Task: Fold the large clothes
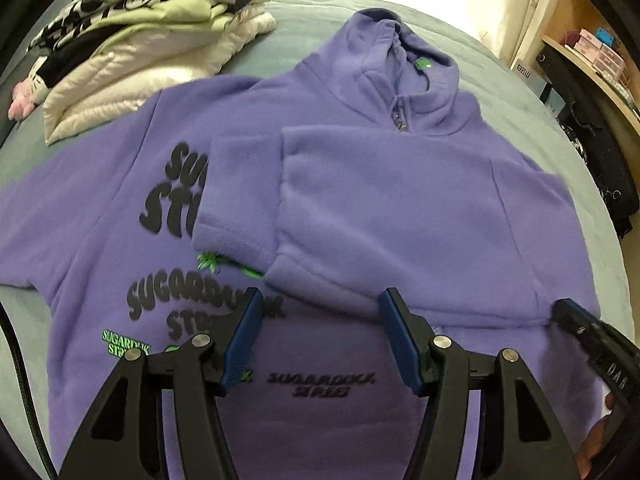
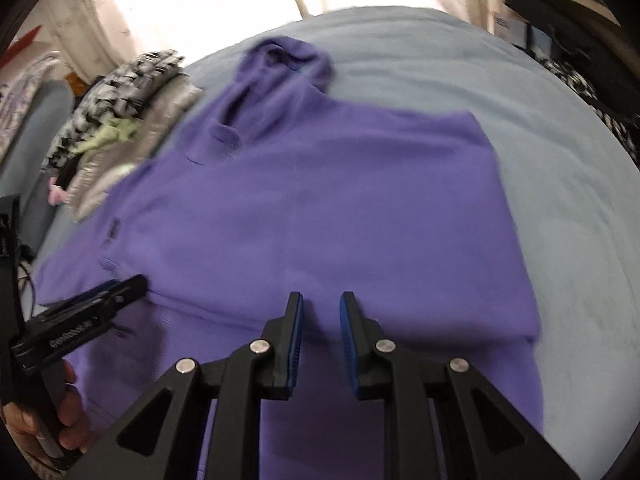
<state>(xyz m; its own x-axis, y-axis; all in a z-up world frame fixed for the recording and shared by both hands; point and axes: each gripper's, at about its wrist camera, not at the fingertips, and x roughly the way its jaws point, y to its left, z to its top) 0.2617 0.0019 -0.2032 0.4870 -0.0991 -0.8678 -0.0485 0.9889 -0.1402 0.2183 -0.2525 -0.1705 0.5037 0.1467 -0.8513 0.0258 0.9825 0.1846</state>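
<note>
A purple fleece pullover (image 1: 400, 200) with black and green lettering lies on the blue-grey bed (image 1: 312, 12), its right side and sleeve folded over the middle. My left gripper (image 1: 320, 300) is open and empty, just above the near edge of the folded flap. My right gripper (image 2: 320, 300) is open and empty over the pullover (image 2: 340, 200) near its hem. The right gripper also shows at the right edge of the left wrist view (image 1: 576, 320). The left gripper shows at the left of the right wrist view (image 2: 104, 296).
A stack of folded clothes (image 1: 140, 40) sits at the far left of the bed, with a pink soft toy (image 1: 24, 100) beside it. Shelves with boxes (image 1: 600, 52) stand at the right. Curtains (image 2: 200, 0) hang behind the bed.
</note>
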